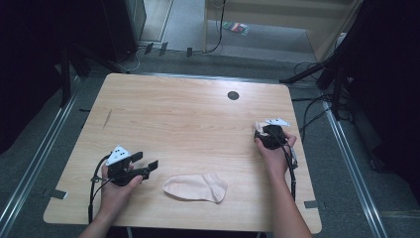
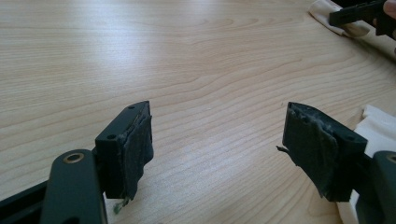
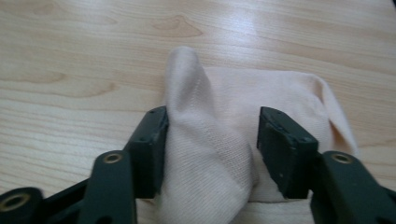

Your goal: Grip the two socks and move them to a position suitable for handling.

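Note:
Two pale peach socks lie on the wooden table (image 1: 173,109). One sock (image 1: 195,187) lies flat near the front edge, in the middle; its edge (image 2: 376,122) shows beside my left gripper's right jaw. My left gripper (image 1: 146,160) (image 2: 217,135) stands open just left of that sock, over bare wood, with nothing between its jaws. The second sock (image 3: 280,93) (image 1: 258,126) lies at the right side. My right gripper (image 1: 263,131) (image 3: 212,135) is down on it, jaws apart around a raised fold (image 3: 196,116) that touches the left pad.
A dark round grommet (image 1: 233,95) is set in the table near the far edge. Floor rails, cables and dark stands surround the table. In the left gripper view, the other gripper's jaw (image 2: 355,14) rests on the second sock (image 2: 327,11) far off.

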Demonstrator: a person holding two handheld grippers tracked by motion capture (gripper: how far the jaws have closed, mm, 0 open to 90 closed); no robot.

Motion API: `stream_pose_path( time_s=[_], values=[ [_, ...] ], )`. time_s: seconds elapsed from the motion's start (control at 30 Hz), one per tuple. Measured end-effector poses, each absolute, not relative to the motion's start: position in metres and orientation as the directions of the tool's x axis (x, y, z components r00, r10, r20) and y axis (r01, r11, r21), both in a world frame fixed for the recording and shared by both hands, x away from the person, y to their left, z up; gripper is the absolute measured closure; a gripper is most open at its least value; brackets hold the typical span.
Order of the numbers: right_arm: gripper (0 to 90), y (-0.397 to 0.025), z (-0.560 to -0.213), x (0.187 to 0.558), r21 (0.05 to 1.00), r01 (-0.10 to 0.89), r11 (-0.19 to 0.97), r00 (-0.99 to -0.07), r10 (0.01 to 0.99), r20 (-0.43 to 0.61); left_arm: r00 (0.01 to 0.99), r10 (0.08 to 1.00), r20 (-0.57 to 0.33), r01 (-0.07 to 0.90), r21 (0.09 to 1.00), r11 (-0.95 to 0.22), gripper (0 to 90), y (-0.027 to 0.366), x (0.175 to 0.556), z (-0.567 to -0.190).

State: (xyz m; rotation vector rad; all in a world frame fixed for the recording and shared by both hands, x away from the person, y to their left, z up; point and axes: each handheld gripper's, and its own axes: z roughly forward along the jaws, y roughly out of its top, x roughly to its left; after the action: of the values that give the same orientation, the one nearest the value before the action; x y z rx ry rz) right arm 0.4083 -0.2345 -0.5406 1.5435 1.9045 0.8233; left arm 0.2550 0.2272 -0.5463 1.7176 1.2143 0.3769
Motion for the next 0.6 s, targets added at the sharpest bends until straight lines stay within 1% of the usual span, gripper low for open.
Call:
stream_pose_path(
  time_s=[0.1,0.13,0.17,0.23,0.3,0.43,0.6],
  values=[
    [65.6,-0.236,-0.541,0.408,0.746,0.656,0.116,-0.193,0.981,0.017,0.457,0.850,-0.263,0.556,0.830,-0.042,24.6,0.226,0.255,-0.548],
    [72.4,-0.235,-0.541,0.408,0.745,0.658,0.111,-0.193,0.981,0.024,0.456,0.851,-0.260,0.556,0.830,-0.044,24.6,0.225,0.255,-0.548],
    [76.9,-0.234,-0.540,0.408,0.743,0.658,0.121,-0.203,0.979,0.020,0.457,0.851,-0.260,0.557,0.830,-0.046,24.6,0.225,0.255,-0.548],
    [82.2,-0.232,-0.538,0.409,0.731,0.670,0.126,-0.202,0.979,0.017,0.456,0.852,-0.257,0.554,0.831,-0.045,24.6,0.225,0.255,-0.548],
    [83.7,-0.232,-0.535,0.409,0.725,0.679,0.117,-0.198,0.980,0.027,0.455,0.853,-0.255,0.551,0.833,-0.045,24.6,0.225,0.255,-0.548],
    [84.0,-0.225,-0.524,0.403,0.755,0.648,0.103,-0.215,0.975,0.051,0.447,0.856,-0.260,0.552,0.833,-0.035,24.5,0.226,0.255,-0.548],
    [83.9,-0.198,-0.497,0.384,0.805,0.583,0.113,-0.284,0.956,0.071,0.449,0.856,-0.256,0.554,0.832,-0.042,24.5,0.225,0.256,-0.548]
  ],
)
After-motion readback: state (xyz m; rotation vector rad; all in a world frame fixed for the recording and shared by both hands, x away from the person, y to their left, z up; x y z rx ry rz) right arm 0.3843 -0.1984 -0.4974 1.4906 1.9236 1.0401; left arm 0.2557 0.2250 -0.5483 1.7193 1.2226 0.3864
